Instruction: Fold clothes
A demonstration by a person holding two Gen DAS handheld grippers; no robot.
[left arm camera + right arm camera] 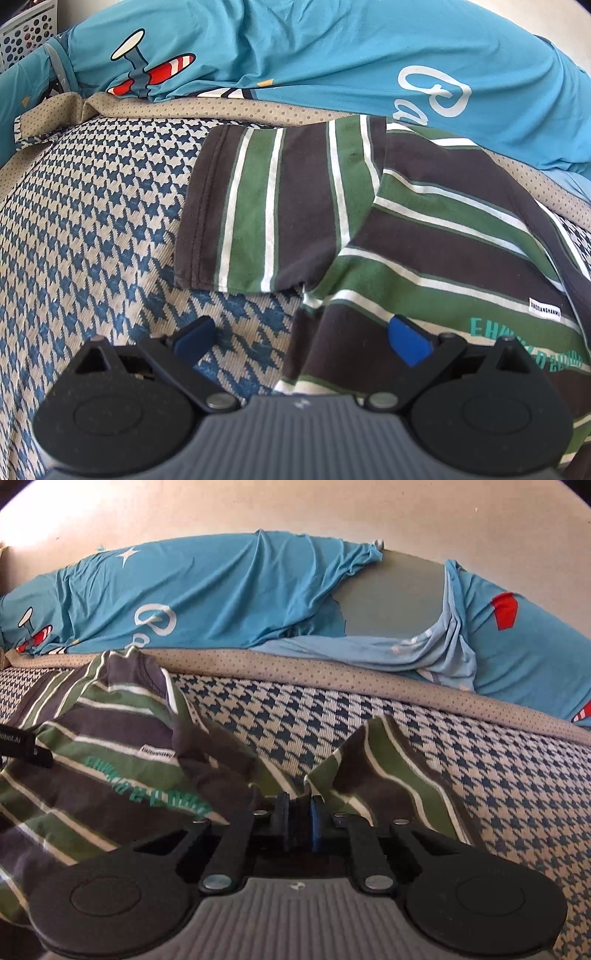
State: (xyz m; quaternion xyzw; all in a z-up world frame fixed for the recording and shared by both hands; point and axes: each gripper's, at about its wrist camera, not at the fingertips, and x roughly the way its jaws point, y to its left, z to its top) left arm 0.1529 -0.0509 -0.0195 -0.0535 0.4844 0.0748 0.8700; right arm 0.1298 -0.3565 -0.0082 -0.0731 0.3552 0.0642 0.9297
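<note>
Right gripper [300, 821] pinching striped shirt [110, 746] edge

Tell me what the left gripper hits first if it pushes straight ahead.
Probably the striped shirt: its sleeve lies ahead of the open left gripper, with the houndstooth cover between. Depth is uncertain.

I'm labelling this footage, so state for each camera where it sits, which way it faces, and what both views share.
Left wrist: rides the open left gripper, facing the striped shirt flat on the houndstooth cover; only its own fingers show.
Right wrist: rides the right gripper, shut on a shirt fold, facing the wall; only its own fingers show.
Shared: shirt, cover, blue printed bedding.
</note>
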